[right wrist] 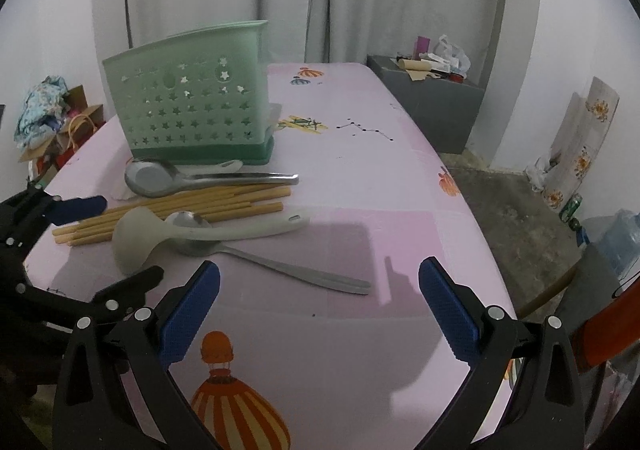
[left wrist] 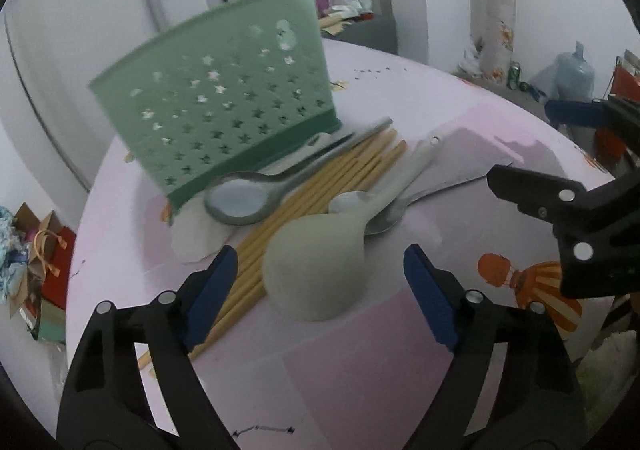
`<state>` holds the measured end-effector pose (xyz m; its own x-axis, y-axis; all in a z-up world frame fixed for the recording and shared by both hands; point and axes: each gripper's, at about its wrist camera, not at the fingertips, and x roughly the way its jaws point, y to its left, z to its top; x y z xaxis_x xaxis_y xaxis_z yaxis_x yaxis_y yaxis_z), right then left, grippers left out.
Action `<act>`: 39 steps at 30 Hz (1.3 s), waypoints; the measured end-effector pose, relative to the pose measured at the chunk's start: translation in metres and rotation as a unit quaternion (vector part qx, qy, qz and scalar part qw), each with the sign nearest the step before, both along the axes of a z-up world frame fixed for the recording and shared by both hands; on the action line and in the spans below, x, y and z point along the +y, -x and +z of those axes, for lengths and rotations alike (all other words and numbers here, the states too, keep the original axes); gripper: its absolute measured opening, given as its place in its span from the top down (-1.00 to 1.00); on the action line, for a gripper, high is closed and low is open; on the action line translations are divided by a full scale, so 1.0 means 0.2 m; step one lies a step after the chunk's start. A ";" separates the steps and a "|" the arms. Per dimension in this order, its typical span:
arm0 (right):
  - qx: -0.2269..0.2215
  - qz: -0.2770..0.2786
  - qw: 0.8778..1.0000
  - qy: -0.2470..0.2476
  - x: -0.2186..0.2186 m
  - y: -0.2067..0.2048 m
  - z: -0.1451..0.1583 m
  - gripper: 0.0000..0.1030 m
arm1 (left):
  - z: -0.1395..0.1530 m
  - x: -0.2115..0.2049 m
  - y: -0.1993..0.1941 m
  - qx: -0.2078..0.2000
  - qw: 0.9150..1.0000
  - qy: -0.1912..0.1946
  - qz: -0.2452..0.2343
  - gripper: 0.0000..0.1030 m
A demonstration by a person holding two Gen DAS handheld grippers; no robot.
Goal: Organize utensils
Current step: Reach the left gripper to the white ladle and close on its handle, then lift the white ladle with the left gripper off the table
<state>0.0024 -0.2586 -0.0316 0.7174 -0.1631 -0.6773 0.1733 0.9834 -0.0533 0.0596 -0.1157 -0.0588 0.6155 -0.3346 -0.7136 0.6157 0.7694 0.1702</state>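
**None of the utensils is sorted yet — every piece lies on the counter**

All of it is ahead of you, as far as these views show. The green caddy (right wrist: 188, 106) stands upright on the pink counter (right wrist: 360, 178), and nothing can be seen poking above its rim. In front of it lie the big metal spoon (right wrist: 160, 178), the bundle of wooden chopsticks (right wrist: 180, 210), the pale ladle (left wrist: 316, 270) and the smaller metal spoon (right wrist: 224, 246) whose bowl sits under the ladle's handle. The ladle's handle also crosses the chopsticks, so the pile is tangled.

Your left claw (left wrist: 320, 290) is released and wide, its blue pads on either side of the ladle's bowl — apart from it, gripping nothing. One pad hangs over the chopsticks; I cannot tell whether it touches them.

Your right claw (right wrist: 320, 310) is spread wide too, over bare counter near the small spoon's handle, holding and touching nothing.
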 end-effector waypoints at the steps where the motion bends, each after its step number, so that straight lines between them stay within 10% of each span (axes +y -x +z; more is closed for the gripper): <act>1: 0.002 -0.004 1.000 -0.005 -0.01 -0.01 0.00 -0.88 | -0.01 -0.01 -0.01 0.003 1.000 0.000 -0.001 -0.43; 18: -0.003 -0.014 1.000 -0.017 -0.02 0.03 0.02 -0.88 | 0.03 0.08 -0.02 0.030 0.998 0.056 -0.011 0.37; 20: -0.009 -0.014 1.000 -0.014 -0.02 0.04 0.03 -0.88 | 0.05 0.10 -0.01 0.029 0.997 0.068 -0.015 0.78; 28: -0.011 -0.015 1.000 -0.018 0.00 0.07 0.04 -0.88 | 0.11 0.20 -0.03 0.051 0.993 0.104 -0.006 0.80; 39: -0.003 0.002 0.999 -0.035 0.06 0.08 0.03 -0.88 | -0.05 0.32 -0.17 0.206 0.965 0.161 0.016 0.80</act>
